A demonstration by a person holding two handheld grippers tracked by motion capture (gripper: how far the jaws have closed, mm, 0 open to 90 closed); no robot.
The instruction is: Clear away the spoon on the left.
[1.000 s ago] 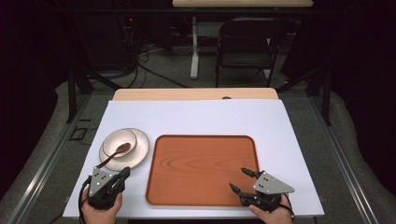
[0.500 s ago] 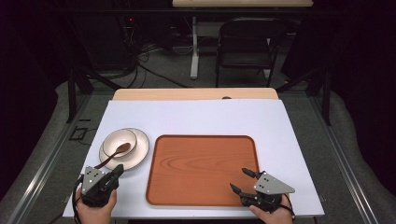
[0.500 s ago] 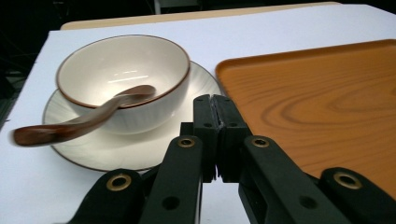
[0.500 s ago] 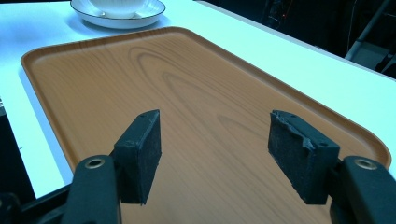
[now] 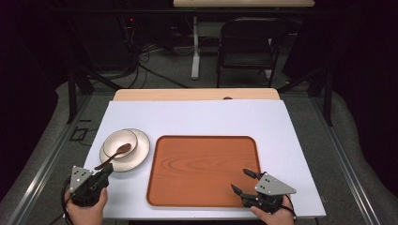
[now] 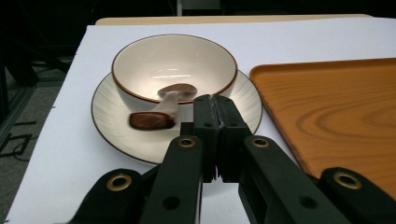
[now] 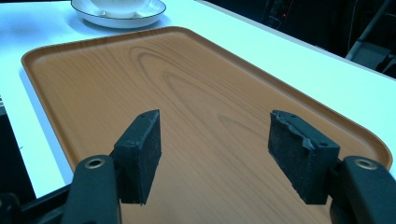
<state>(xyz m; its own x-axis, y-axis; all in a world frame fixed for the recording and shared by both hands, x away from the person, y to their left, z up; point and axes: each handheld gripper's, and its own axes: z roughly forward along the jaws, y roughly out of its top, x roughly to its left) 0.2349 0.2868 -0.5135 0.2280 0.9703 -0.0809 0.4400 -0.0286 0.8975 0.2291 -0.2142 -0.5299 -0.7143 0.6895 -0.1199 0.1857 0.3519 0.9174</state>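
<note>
Cataloguing: one table setting, two hand-held claws, recorded as found.
Table point(image 5: 197, 117): white top, carried all listed items.
Plate point(image 5: 141, 152): cream with a dark rim line, stood at the table's left, just beside the tray; it served as the saucer under the bowl.
Bowl point(image 5: 119, 142): cream, brown rim, sat centred on the plate.
Spoon point(image 5: 112, 156): brown wood, bowl end rested inside the bowl, handle leaned out over the rim toward the person, probably the easiest part to take.
Tray point(image 5: 202, 171): orange wood-grain, lay bare in the middle of the table, likely kept free to receive the dishes.
Left claw point(image 6: 215, 105): jaws pressed fully together, nothing between them; tip pointed at the plate's near rim, close beside the spoon handle, not touching it.
Right claw point(image 7: 215, 140): jaws stood wide apart, held nothing; hovered over the tray's near right corner, seemingly waiting.
</note>
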